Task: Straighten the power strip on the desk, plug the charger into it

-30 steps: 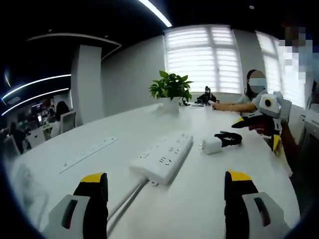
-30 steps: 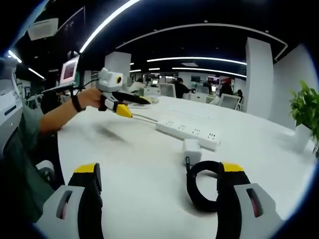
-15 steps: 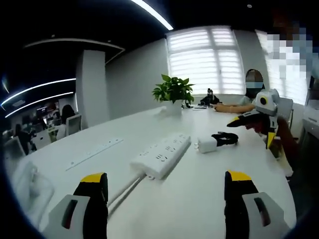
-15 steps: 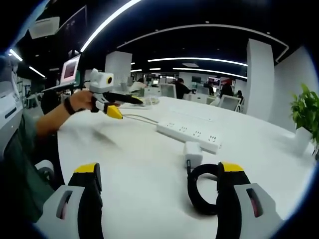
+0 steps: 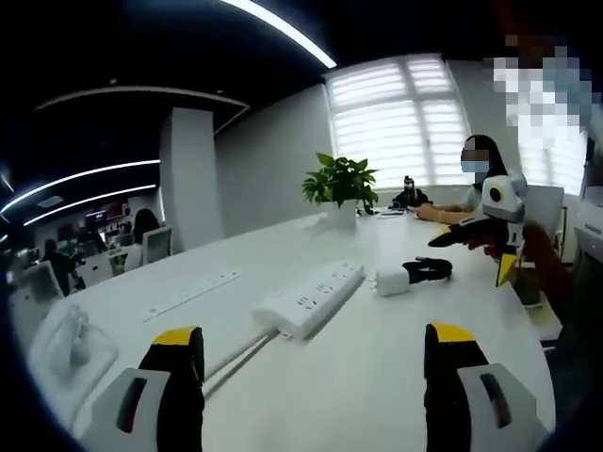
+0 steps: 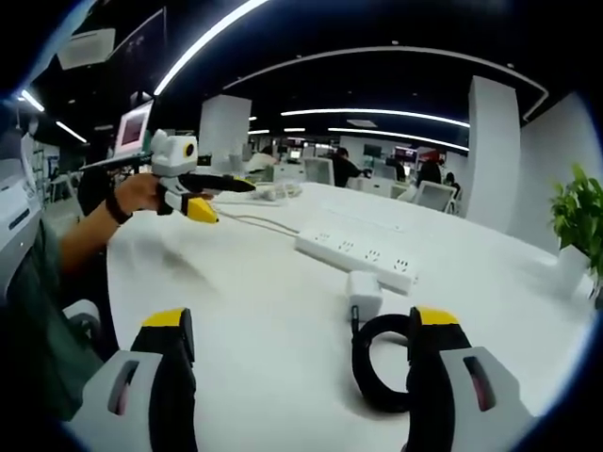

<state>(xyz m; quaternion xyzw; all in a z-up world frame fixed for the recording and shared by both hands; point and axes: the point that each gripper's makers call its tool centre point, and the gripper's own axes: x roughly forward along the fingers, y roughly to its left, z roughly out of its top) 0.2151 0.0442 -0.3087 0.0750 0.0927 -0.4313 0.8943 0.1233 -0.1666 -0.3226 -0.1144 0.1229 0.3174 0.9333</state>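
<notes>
Both grippers, left gripper (image 5: 314, 363) and right gripper (image 6: 300, 353), hang wide and empty above the worktop (image 5: 377, 358), power strip (image 5: 309, 298) mid-frame, charger (image 5: 390, 280) beside it; straightening looks unstarted, needing a reach first.

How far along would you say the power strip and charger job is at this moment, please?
Nothing looks done yet. The power strip lies slantwise on the desk with every socket free, and the charger sits unplugged beside it, its black cable coiled. Nothing is in hand: the left gripper and right gripper are both open and empty. Straightening and plugging in remain.
</notes>
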